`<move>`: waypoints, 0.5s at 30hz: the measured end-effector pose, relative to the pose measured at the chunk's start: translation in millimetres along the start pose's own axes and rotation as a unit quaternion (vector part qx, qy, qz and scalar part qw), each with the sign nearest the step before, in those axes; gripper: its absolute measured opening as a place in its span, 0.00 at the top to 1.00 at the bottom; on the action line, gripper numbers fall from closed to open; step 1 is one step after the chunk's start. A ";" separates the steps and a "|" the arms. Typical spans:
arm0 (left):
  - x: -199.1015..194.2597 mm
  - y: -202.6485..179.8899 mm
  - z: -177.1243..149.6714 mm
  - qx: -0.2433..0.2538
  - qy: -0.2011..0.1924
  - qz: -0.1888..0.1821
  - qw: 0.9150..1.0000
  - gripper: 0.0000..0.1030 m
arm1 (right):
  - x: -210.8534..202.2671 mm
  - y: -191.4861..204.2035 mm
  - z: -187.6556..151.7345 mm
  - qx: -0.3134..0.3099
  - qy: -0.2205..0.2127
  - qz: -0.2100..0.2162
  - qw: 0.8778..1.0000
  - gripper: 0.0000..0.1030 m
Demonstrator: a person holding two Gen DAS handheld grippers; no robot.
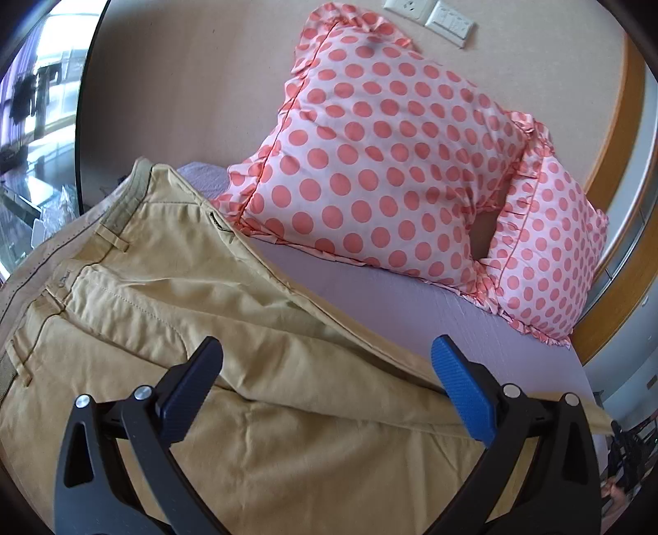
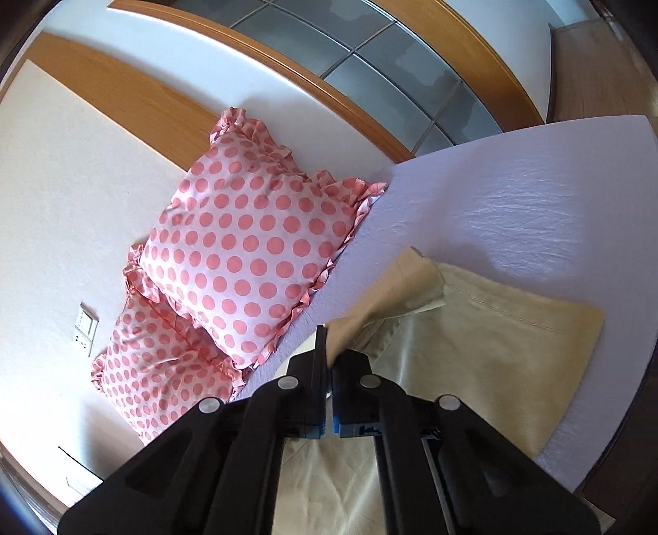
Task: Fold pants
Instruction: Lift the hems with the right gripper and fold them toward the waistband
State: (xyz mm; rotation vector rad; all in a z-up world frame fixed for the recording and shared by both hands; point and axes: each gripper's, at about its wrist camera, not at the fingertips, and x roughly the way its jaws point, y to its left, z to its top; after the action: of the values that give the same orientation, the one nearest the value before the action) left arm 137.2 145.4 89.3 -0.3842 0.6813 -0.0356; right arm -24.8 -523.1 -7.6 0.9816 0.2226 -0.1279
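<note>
Tan pants lie on a lavender bed sheet. In the left wrist view the waistband with belt loops is at the upper left and a leg runs toward the lower right. My left gripper is open and hovers over the upper leg area, holding nothing. In the right wrist view my right gripper is shut on a fold of the pants near the leg hem, which is lifted a little off the sheet.
Two pink polka-dot pillows lean on the beige wall at the head of the bed. Wall sockets sit above them. The bed sheet edge and a wooden frame lie to the right.
</note>
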 end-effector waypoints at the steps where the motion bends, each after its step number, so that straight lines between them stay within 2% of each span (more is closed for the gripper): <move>1: 10.8 4.5 7.8 -0.016 0.011 0.003 1.000 0.02 | -0.9 -1.9 -0.8 0.002 0.000 0.000 1.000 0.98; 6: 73.2 22.6 41.7 -0.069 0.068 0.046 0.994 0.05 | -1.9 -12.6 -3.8 0.015 0.007 0.003 1.000 0.98; 9: 103.1 28.2 59.0 -0.075 0.079 0.085 0.990 0.10 | -2.7 -13.0 -4.9 0.011 0.008 0.004 1.000 0.98; 11: 120.4 32.8 67.7 -0.071 0.088 0.112 0.987 0.24 | -2.5 -12.6 -5.5 0.007 0.007 0.001 1.000 0.98; 13: 131.3 43.1 69.8 -0.079 0.119 0.113 0.983 0.83 | -2.1 -14.0 -5.4 0.010 0.008 0.002 1.000 0.98; 14: 128.5 50.3 67.0 -0.097 0.131 0.095 0.982 0.85 | -2.0 -13.5 -5.2 0.011 0.009 0.004 1.000 0.98; 15: 115.7 56.4 62.0 -0.111 0.122 0.078 0.983 0.87 | -3.2 -13.1 -4.3 0.010 0.007 0.005 1.000 0.98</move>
State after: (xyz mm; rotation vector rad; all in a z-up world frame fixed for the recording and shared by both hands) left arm 260.5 200.5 42.9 -0.5444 0.9613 0.1461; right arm -31.1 -526.7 -19.7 1.0029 0.2305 -0.1142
